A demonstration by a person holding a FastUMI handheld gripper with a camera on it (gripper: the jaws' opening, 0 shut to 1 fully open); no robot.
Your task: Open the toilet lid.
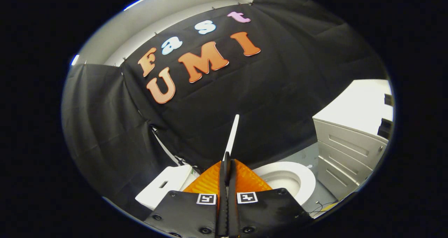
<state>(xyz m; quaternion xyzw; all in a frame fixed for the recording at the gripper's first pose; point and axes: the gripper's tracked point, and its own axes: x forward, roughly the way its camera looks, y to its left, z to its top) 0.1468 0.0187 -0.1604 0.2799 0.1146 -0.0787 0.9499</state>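
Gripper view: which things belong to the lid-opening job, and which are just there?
Job:
lid, raised edge-on, pinched between the closed fingers
gripper
toilet bowl, open

Just there:
cistern, beside the fingers
drawer cabinet, past the bowl
grey floor

Gripper (pixel 226 161) tilted; jaws pressed nearly together on a thin edge.

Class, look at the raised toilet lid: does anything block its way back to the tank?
Nothing visible does. The tongs are shut on the lid, seen edge-on, and no object lies between it and the tank.
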